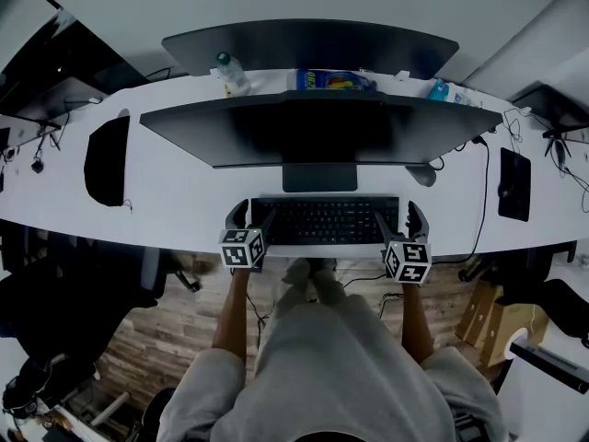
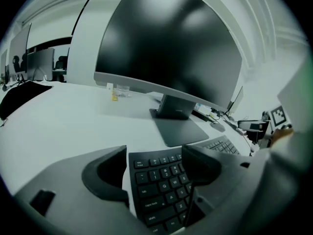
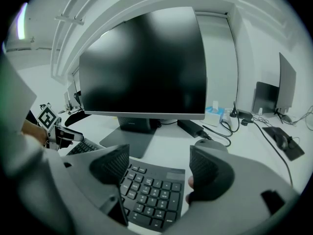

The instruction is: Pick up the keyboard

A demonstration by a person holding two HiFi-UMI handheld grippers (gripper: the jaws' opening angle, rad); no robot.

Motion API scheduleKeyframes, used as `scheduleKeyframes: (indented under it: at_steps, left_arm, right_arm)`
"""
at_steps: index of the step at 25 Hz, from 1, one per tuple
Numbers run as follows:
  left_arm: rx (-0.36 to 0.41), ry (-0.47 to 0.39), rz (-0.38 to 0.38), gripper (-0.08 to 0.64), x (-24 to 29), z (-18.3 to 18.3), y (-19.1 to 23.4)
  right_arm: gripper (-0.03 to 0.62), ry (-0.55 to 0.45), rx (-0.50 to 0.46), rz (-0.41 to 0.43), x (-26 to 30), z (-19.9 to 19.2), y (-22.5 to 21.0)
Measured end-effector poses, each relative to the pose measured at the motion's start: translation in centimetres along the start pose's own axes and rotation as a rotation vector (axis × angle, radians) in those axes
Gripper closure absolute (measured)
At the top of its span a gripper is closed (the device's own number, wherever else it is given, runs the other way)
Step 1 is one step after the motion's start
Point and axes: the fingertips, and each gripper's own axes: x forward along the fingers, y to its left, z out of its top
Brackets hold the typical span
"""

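A black keyboard (image 1: 324, 220) lies on the white desk (image 1: 184, 201) near its front edge, in front of the monitor stand. My left gripper (image 1: 250, 217) is at the keyboard's left end and stands open. In the left gripper view the keyboard's (image 2: 161, 190) left keys lie between the left gripper's (image 2: 154, 170) jaws: one jaw outside the left edge, the other over the keys. My right gripper (image 1: 398, 219) is open at the right end. In the right gripper view the keyboard's number pad (image 3: 151, 195) shows between the right gripper's (image 3: 159, 173) jaws.
A wide curved monitor (image 1: 304, 127) on a grey stand base (image 1: 319, 177) rises right behind the keyboard. A mouse (image 1: 421, 174) lies to the back right, with a cable beside it. A bottle (image 1: 232, 74) stands at the back. Dark pads (image 1: 107, 159) (image 1: 514, 184) lie far left and right.
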Motion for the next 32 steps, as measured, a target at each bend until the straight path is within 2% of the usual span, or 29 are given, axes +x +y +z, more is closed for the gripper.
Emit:
scheduleKeyframes:
  at_steps: [17,25,32]
  left_arm:
    - [-0.04,0.103,-0.008,0.215,2.6,-2.4,0.5]
    - [-0.067,0.093,-0.008,0.213,2.6,-2.7,0.4]
    - [-0.073,0.088,-0.004,0.213,2.7,-2.6,0.6]
  right_arm:
    - [0.221,0.039,0.023,-0.021,0.7,-1.6,-1.3]
    - [0.221,0.054,0.032,-0.011,1.3,-2.1,-1.2]
    - [0.218,0.092,0.088,0.021,2.2,-3.7,-1.0]
